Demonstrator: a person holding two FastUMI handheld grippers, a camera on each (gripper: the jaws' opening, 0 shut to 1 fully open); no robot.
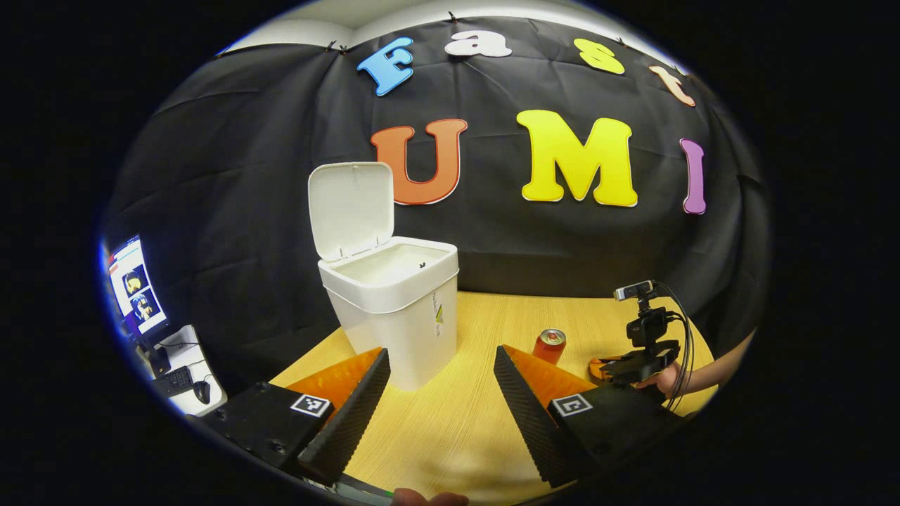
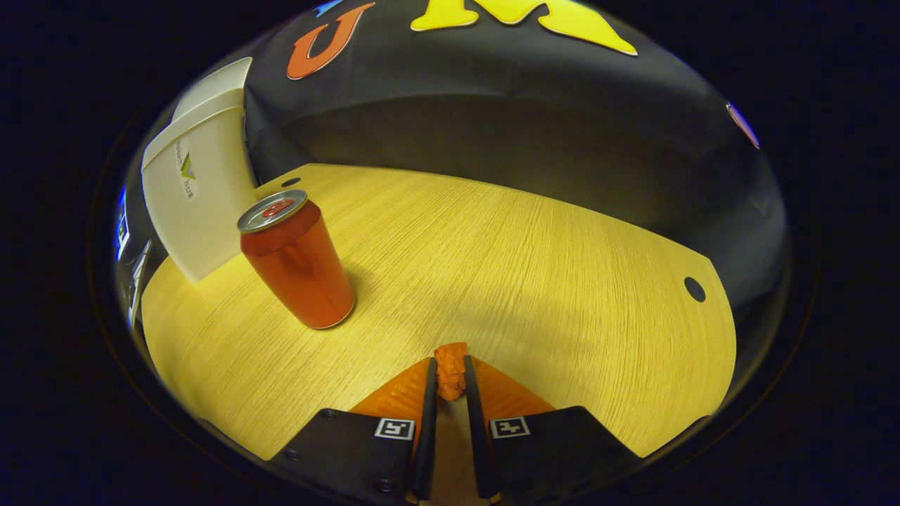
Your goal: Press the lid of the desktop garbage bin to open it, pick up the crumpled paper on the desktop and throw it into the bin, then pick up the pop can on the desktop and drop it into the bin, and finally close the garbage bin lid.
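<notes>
**Paper pinched, bin waiting**

Clenched between the right gripper's (image 2: 450, 383) fingertips sits the crumpled orange paper ball (image 2: 451, 370), low over the pale wooden desktop (image 2: 548, 267). Paper-to-bin seems the step in hand; next it likely needs lifting and carrying left, past the upright red pop can (image 2: 299, 256), over the white plastic bin (image 1: 394, 309), whose lid (image 1: 349, 207) stands raised. Left gripper (image 1: 441, 393) hovers released, facing that bin.

Overhead light falls bright and even on the table (image 2: 534, 267), the can (image 2: 299, 263) throws a soft shadow, both views stay sharp, and fisheye bending curves the edges.
</notes>
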